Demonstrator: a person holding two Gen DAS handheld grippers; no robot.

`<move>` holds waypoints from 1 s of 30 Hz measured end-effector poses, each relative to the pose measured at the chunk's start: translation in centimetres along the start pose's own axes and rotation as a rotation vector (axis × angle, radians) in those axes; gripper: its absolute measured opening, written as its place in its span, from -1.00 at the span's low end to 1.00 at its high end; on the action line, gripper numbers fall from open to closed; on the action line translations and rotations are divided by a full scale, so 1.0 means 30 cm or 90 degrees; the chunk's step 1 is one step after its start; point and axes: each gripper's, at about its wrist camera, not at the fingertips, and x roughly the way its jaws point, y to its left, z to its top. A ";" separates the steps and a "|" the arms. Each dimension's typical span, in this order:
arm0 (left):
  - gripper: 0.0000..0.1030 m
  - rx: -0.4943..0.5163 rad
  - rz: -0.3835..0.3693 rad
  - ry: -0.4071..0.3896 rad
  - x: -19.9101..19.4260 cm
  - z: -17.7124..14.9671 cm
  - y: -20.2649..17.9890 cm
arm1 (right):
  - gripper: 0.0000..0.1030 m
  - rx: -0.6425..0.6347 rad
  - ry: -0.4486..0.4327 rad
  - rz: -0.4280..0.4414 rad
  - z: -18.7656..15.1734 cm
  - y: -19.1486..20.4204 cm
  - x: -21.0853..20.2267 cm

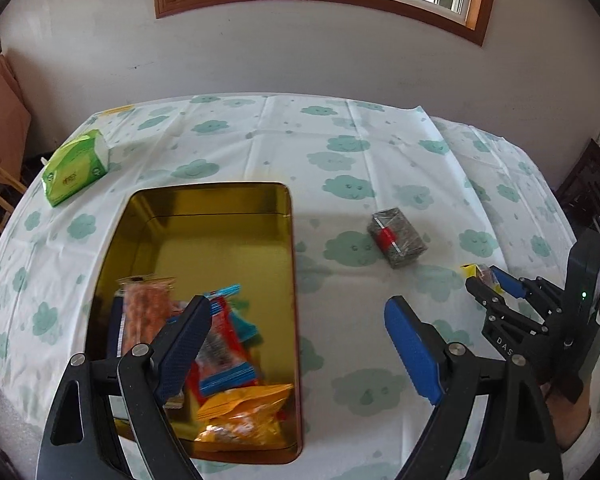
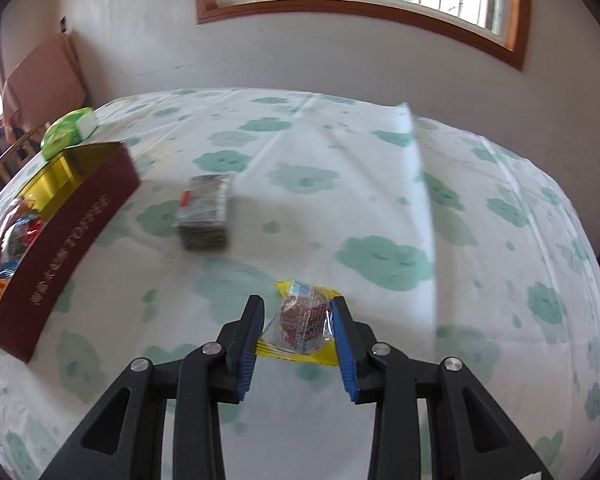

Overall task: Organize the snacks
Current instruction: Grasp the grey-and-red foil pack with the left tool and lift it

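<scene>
In the left wrist view, a green tissue pack (image 1: 77, 167) lies at the upper left on the cloud-print tablecloth (image 1: 340, 128). Below it the gold tin (image 1: 204, 204) fills the centre left, with snack packets (image 1: 224, 364) heaped at its near end. The left gripper (image 1: 296, 340) hangs over the tin's right rim, jaws wide and holding nothing. Right of centre a dark wrapped block (image 1: 398, 237) rests alone on the cloth.

In the right wrist view, the tin's maroon side (image 2: 68, 256) sits at the left edge. The dark block (image 2: 205, 210) lies upper centre. At lower centre the right gripper (image 2: 298, 326) stands narrow around a yellow-edged snack packet (image 2: 300, 330); its right pad touches the wrapper, while a small gap shows beside the left pad.
</scene>
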 end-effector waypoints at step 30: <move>0.31 -0.064 -0.016 0.114 0.398 0.183 -0.287 | -0.40 0.067 0.007 -0.025 -0.055 -0.190 0.003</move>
